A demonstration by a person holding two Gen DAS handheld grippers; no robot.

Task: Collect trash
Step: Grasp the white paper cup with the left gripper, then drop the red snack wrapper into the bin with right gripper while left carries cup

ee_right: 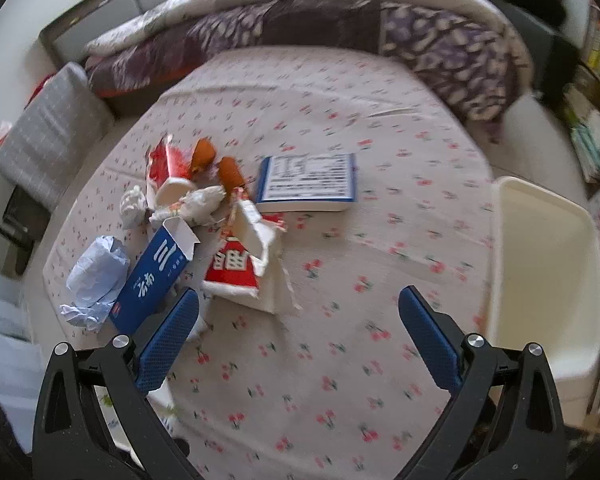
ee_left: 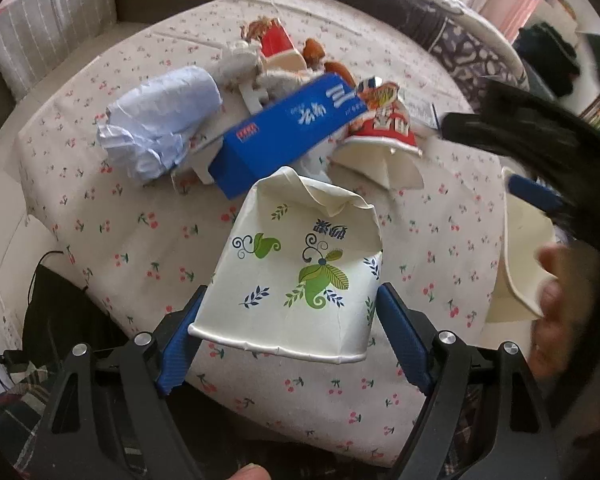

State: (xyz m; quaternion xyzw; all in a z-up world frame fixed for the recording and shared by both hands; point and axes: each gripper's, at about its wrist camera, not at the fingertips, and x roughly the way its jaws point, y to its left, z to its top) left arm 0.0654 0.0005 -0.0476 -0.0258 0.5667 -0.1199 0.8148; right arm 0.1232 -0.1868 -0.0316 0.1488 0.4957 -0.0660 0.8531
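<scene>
I have a crumpled paper cup (ee_left: 296,268) between the blue pads of my left gripper (ee_left: 288,332), rim toward the camera. The pads sit against its sides, so I judge it grasped, lightly enough not to flatten it further. My right gripper (ee_right: 300,332) is spread wide with nothing between its fingers, hanging over the cherry-print sheet (ee_right: 340,380). The rest of the trash is bunched together: a blue carton (ee_right: 152,276), a red and white cup (ee_right: 236,268), a wad of pale blue paper (ee_right: 96,276) and crumpled tissue (ee_right: 196,204). The cream bin (ee_right: 540,272) stands at the bed's right edge, presumably where the cup belongs.
</scene>
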